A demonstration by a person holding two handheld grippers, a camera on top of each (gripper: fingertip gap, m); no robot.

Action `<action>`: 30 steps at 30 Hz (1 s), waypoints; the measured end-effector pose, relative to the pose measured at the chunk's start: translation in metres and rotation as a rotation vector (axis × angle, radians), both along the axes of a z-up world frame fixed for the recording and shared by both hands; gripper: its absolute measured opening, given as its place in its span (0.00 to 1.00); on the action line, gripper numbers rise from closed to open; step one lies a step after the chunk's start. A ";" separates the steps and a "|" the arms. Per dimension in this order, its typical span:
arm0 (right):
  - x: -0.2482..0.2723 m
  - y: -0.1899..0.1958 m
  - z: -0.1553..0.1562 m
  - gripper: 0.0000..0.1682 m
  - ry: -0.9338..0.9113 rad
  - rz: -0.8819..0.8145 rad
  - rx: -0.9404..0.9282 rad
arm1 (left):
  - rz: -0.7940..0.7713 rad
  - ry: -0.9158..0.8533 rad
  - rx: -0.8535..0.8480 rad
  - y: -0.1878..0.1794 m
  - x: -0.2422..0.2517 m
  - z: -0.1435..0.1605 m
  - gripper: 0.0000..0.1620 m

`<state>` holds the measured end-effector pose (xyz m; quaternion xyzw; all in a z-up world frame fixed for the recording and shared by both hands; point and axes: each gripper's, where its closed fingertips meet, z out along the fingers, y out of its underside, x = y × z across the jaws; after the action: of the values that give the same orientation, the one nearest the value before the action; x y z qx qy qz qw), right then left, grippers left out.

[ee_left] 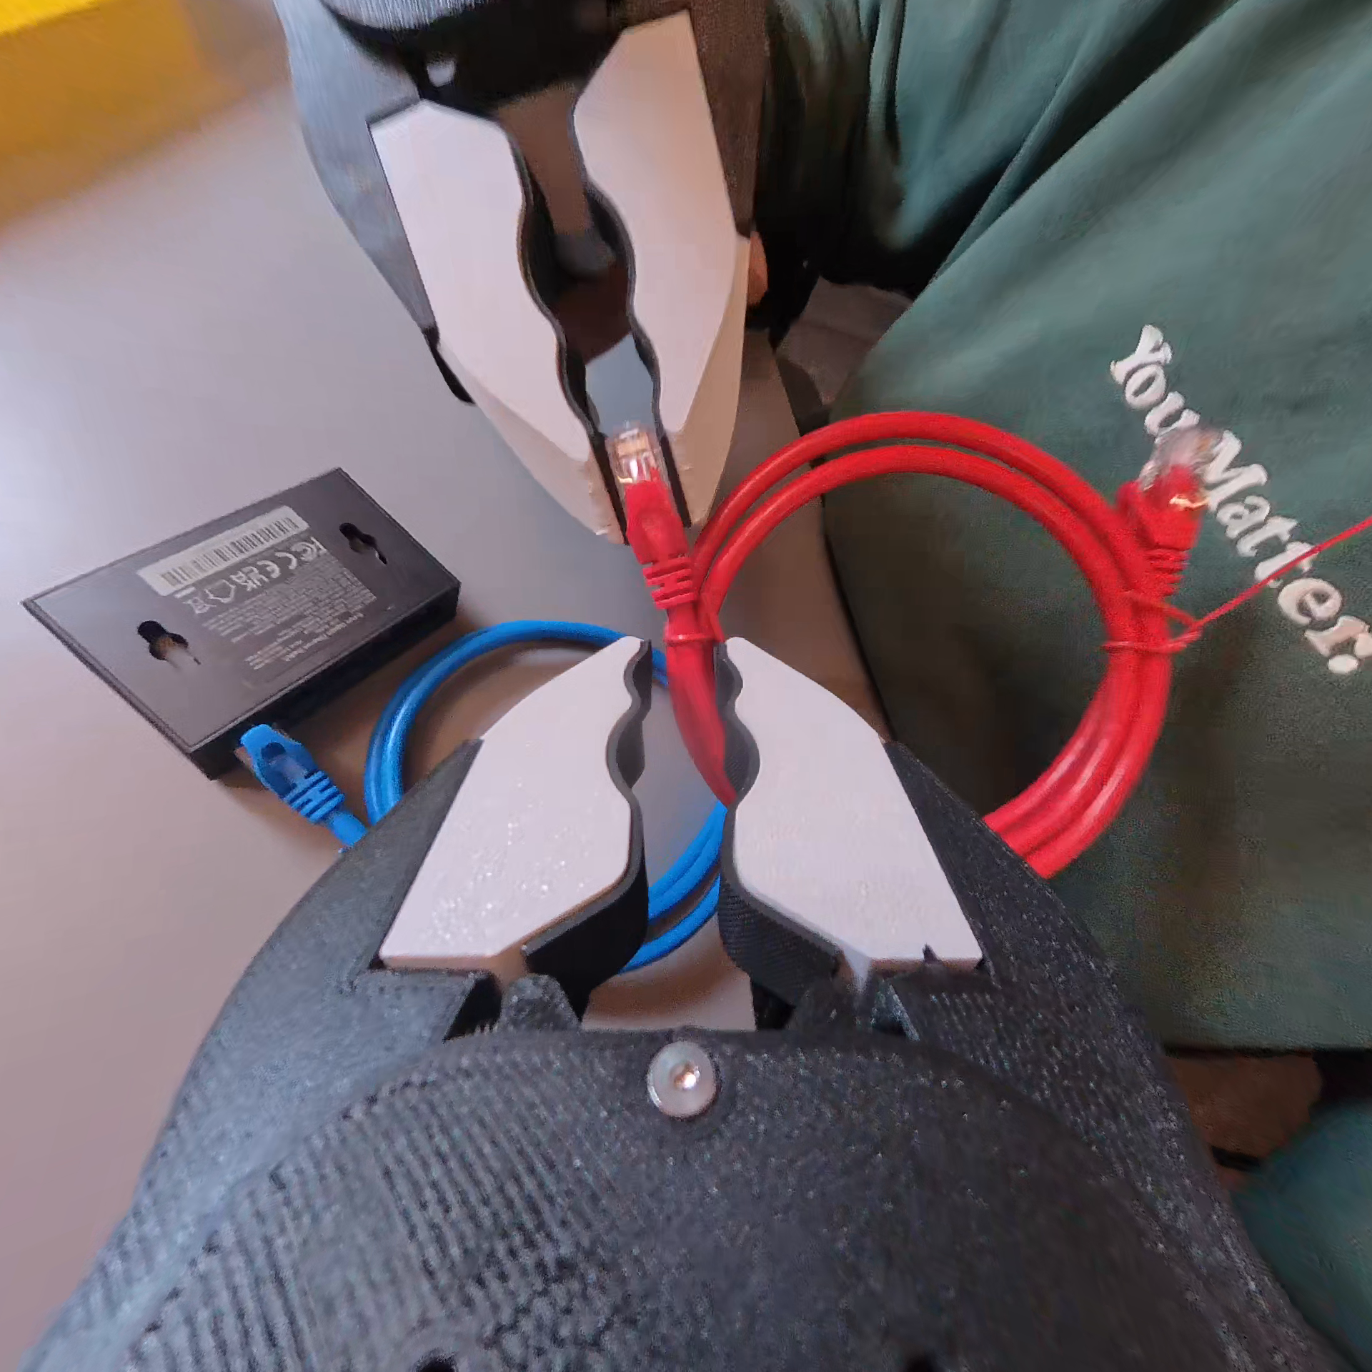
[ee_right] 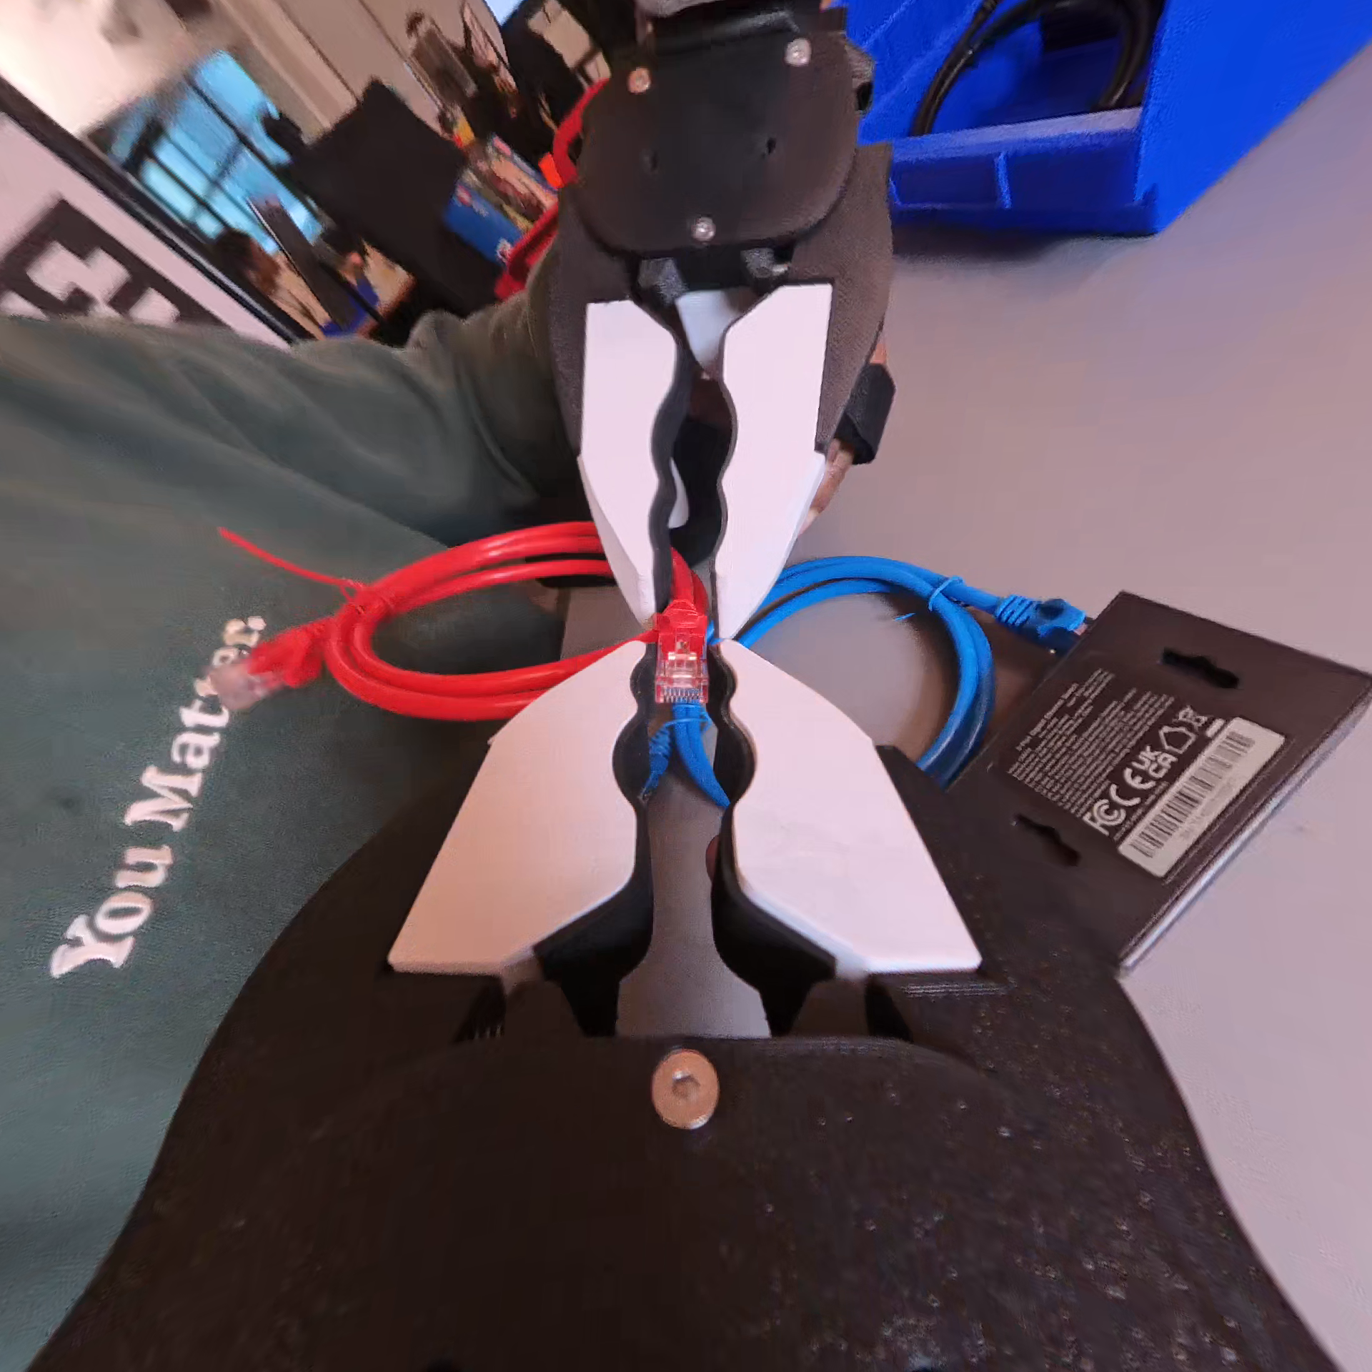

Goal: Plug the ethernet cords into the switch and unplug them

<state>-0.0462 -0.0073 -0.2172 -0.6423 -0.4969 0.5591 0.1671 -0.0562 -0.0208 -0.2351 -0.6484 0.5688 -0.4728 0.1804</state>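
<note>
The black switch (ee_left: 245, 616) lies upside down on the grey table, also in the right wrist view (ee_right: 1158, 779). A coiled blue ethernet cord (ee_left: 416, 698) has one plug (ee_left: 286, 772) in a switch port. My left gripper (ee_left: 687, 653) is shut on the red ethernet cord (ee_left: 1039, 520) just below its boot, held in the air. My right gripper (ee_right: 679, 657) faces it, shut on that cord's clear plug (ee_right: 679, 664). The right gripper also shows in the left wrist view (ee_left: 642, 482). The red coil hangs tied, and its other plug (ee_left: 1173, 475) is free.
A person in a green sweatshirt (ee_left: 1114, 223) is right behind the red coil. A blue bin (ee_right: 1114, 148) with black cable stands on the table beyond the switch. A yellow object (ee_left: 74, 96) is at the far table corner. Bare grey tabletop (ee_left: 148, 371) surrounds the switch.
</note>
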 end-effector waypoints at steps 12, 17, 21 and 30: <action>-0.001 0.017 0.000 0.07 -0.027 -0.160 -0.090 | 0.236 -0.112 -0.126 0.028 0.019 0.010 0.13; 0.001 0.020 -0.013 0.08 -0.054 -0.179 -0.302 | 0.226 0.004 -0.072 0.023 0.022 -0.011 0.08; 0.002 0.020 -0.017 0.09 -0.058 -0.162 -0.333 | 0.226 0.014 -0.105 0.023 0.022 -0.015 0.07; 0.007 0.026 0.000 0.08 0.018 -0.151 -0.006 | 0.274 -0.104 -0.084 0.033 0.020 0.005 0.07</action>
<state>-0.0394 0.0191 -0.2175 -0.6735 -0.4438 0.5522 0.2113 -0.0359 0.0124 -0.2299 -0.7016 0.4446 -0.5001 0.2450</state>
